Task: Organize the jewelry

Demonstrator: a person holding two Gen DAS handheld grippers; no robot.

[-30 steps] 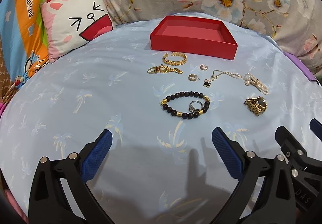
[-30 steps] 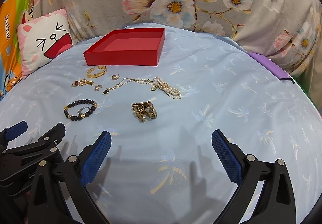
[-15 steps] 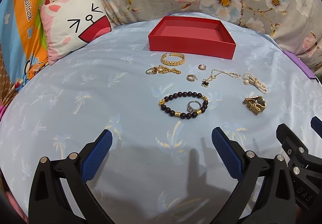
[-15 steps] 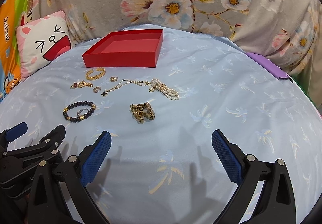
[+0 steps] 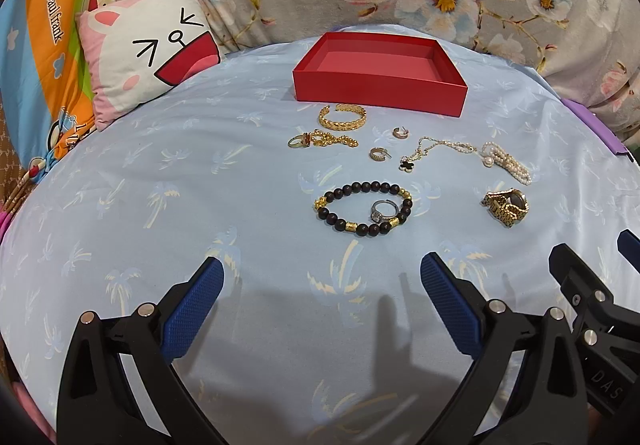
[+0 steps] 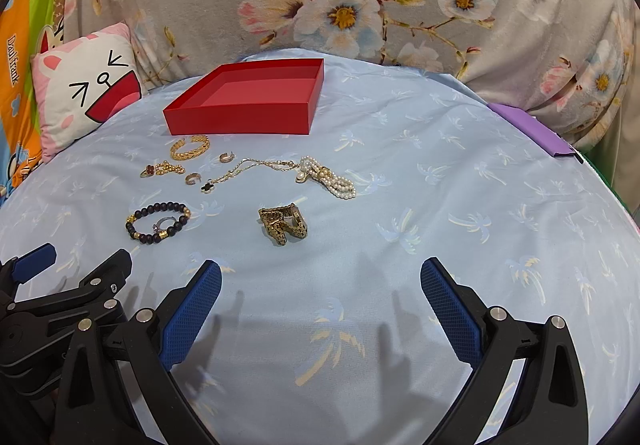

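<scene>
Near the beaded bracelet [image 5: 363, 208], left gripper [image 5: 322, 295] and right gripper [image 6: 320, 295], jaws spread wide, holding nothing.

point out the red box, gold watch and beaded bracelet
red box [image 5: 379, 90]: left wrist view, front wall.
gold watch [image 6: 282, 228]: right wrist view, link band.
beaded bracelet [image 5: 345, 191]: left wrist view, dark beads on far arc.

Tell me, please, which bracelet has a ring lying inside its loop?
The dark beaded bracelet with gold spacers; a silver ring lies within it. The gold cuff bracelet near the red box encloses nothing.
</scene>
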